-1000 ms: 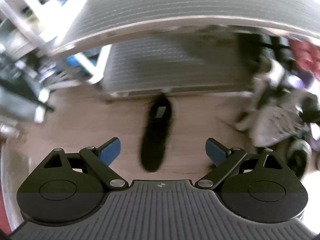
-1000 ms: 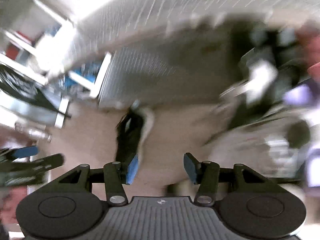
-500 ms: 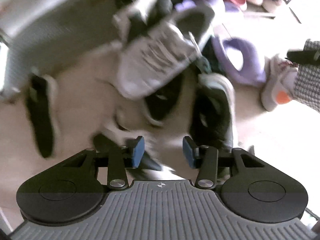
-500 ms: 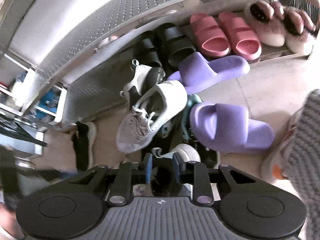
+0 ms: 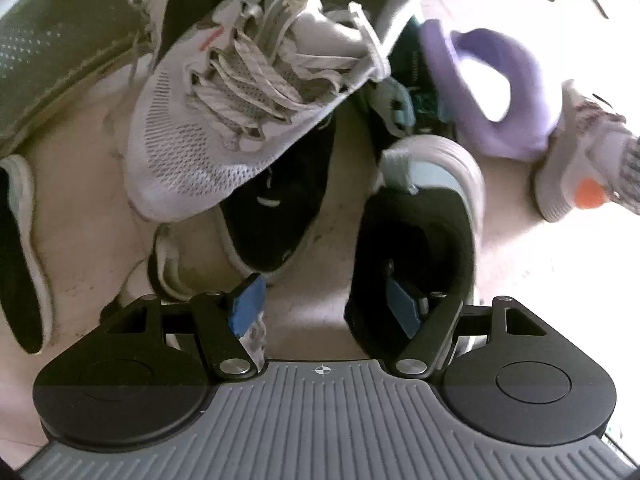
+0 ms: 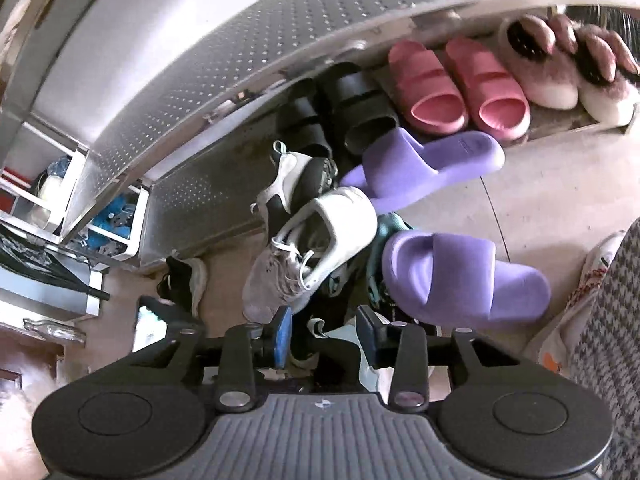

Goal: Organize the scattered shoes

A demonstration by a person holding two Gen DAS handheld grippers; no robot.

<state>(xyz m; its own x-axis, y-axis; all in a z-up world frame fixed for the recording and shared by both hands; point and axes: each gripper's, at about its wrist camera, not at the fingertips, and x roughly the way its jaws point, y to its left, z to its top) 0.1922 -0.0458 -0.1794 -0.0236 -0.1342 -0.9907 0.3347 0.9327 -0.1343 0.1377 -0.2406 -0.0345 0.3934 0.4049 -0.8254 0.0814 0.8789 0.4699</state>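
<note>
Left tool (image 5: 326, 306) straddles—perhaps—black sneaker's collar (image 5: 412, 248).

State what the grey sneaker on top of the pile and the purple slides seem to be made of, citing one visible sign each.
Grey sneaker: apparently knit mesh fabric, matte, with visible perforations and woven laces. Purple slides: probably moulded foam or rubber, smooth and seamless, with thick rounded edges.

Perforated metal rack (image 6: 280, 40), beige floor (image 6: 540, 200)

left gripper (image 5: 326, 304): jaws spread wide | right gripper (image 6: 324, 336): jaws parted; low
</note>
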